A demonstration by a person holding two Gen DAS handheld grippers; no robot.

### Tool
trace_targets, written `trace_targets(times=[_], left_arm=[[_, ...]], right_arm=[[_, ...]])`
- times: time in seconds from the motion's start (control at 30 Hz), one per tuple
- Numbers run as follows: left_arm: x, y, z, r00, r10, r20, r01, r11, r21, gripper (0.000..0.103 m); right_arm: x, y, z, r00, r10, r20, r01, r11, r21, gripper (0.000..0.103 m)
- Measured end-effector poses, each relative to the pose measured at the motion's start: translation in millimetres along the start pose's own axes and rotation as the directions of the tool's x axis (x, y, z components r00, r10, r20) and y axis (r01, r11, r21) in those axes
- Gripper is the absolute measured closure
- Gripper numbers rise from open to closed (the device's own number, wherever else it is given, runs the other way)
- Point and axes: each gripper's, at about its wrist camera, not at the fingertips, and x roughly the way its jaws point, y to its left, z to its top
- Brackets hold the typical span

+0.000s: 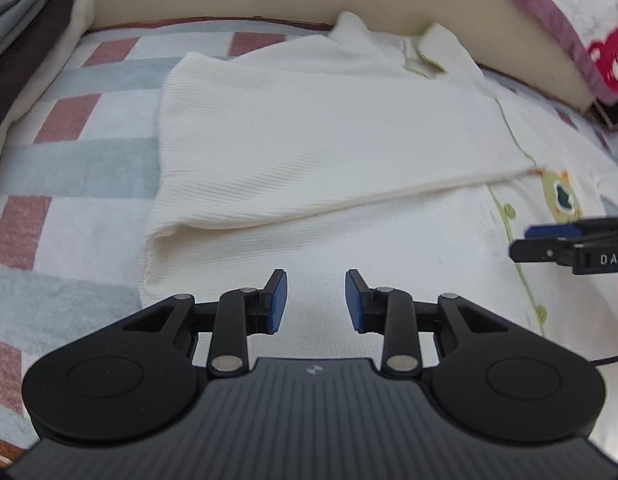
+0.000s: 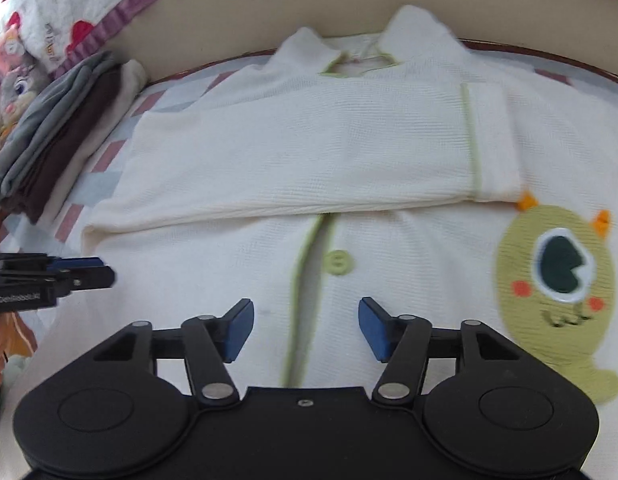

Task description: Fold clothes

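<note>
A cream shirt [image 2: 309, 152] lies front-up on a checked bedspread [image 1: 69, 168], its collar [image 2: 349, 52] toward the padded headboard [image 2: 237, 12]. One sleeve [image 2: 277, 168] is folded across the chest and ends just beside the yellow-green bird patch [image 2: 557, 280]. Below that sleeve the green-edged button strip runs down the shirt, with a green button [image 2: 339, 263] beside it.

The right gripper [image 2: 305, 328] hangs over the lower front of the shirt, below the button. Its blue pads [image 2: 239, 330] stand well apart, with nothing pinched; the button strip passes under the gap between them. Whether the tips touch the cloth I cannot tell.

The left gripper [image 1: 316, 300] is over the lower part of the shirt too, on the side away from the bird patch and below the folded sleeve. Its pads [image 1: 277, 300] are apart by a narrower gap, and only flat cloth shows between them, none of it gripped.

Each gripper shows at the edge of the other's view. A stack of folded clothes [image 2: 65, 128] lies beside the shirt, on the side away from the bird patch, next to the headboard.
</note>
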Motion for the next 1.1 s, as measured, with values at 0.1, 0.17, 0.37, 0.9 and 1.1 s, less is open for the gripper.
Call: trace_targets(times=[0.1,0.17,0.37,0.9,1.1], left_arm=[[4,-9,-2,1.0,0.024,-0.003,-0.024,0.998,0.05,0.072],[8,-11,-3,1.0,0.021,-0.016,-0.02,0.998,0.055,0.072],[11,-10,-4,0.999,0.014,-0.035,-0.012,0.999,0.045,0.072],[-17,-32,-5,0.985,-0.088,0.148,0.069,0.989,0.131,0.058],[-24,-65,-12,0.979,-0.112,0.168,0.081,0.98,0.181,0.058]], right_arm=[[11,22,-1,0.995,-0.097,0.018,0.099,0.988,-0.12,0.04],[14,32,-1,0.985,-0.168,0.039,0.173,0.968,-0.183,0.067],[4,16,-1,0.997,-0.034,0.073,0.04,0.996,-0.08,0.099],[-98,-95,5,0.963,-0.049,0.267,-0.032,0.956,0.292,0.051],[-154,-213,-71,0.892,-0.274,0.359,-0.02,0.771,0.637,0.05]])
